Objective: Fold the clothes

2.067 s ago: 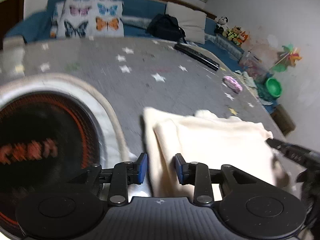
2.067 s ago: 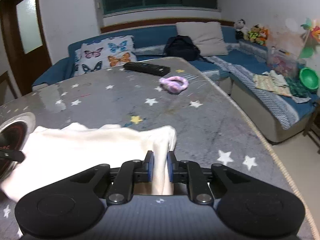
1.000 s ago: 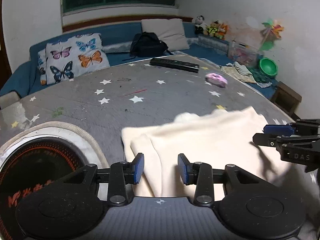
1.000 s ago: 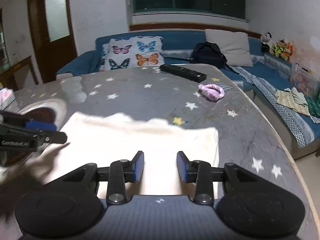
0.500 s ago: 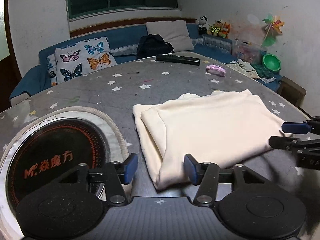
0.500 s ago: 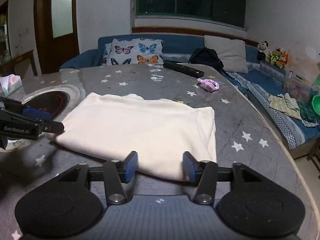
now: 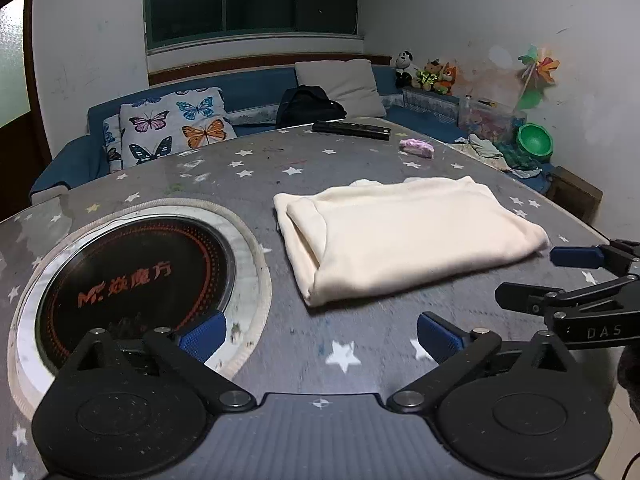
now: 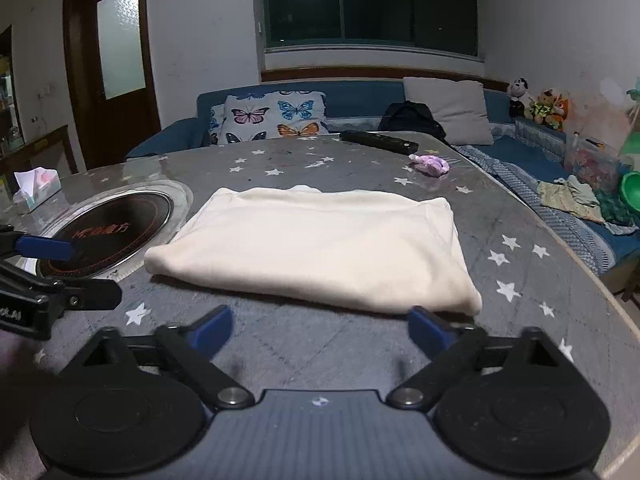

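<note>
A cream garment [image 7: 404, 236] lies folded into a flat rectangle on the grey star-patterned table [image 7: 320, 344]; it also shows in the right wrist view [image 8: 320, 244]. My left gripper [image 7: 320, 336] is wide open and empty, held back from the garment's near left corner. My right gripper [image 8: 320, 330] is wide open and empty, just short of the garment's near edge. The right gripper's fingers [image 7: 576, 258] show at the right of the left wrist view, and the left gripper's fingers [image 8: 40, 248] at the left of the right wrist view.
A round black cooktop [image 7: 136, 276] is set into the table left of the garment. A black remote [image 8: 378, 142] and a pink scrunchie [image 8: 432, 164] lie at the far side. A tissue box [image 8: 36, 190] sits far left. A blue sofa [image 8: 360, 100] stands behind.
Both grippers let go of the garment, opened wide and drew back from it. The garment now lies flat and folded on the table.
</note>
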Tool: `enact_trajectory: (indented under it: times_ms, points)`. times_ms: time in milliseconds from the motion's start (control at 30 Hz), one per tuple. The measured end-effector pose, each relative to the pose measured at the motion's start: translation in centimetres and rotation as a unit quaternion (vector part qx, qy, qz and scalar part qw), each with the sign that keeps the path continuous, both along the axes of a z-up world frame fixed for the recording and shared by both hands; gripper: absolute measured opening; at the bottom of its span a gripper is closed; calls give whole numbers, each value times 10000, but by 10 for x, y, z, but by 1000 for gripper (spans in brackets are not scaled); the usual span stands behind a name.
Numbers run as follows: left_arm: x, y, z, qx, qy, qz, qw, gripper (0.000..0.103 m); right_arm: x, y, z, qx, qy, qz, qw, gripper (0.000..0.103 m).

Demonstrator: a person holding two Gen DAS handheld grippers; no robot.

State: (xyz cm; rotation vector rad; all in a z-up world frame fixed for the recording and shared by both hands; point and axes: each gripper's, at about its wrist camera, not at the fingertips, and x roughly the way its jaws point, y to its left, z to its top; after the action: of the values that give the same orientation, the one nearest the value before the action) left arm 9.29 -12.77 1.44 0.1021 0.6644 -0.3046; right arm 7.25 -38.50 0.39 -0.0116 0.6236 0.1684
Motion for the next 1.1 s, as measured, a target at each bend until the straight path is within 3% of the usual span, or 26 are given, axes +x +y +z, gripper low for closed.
enact_trajectory:
  times_ms: [500,1100]
  points:
    - [-34,16,-8,121,6,320,9994,103,-23,17,-16,-97,319,-397,9987,103]
    - [-56,15,-13,85,25,224,9997,103,-34,28,-17,-290,362,-475,9978,103]
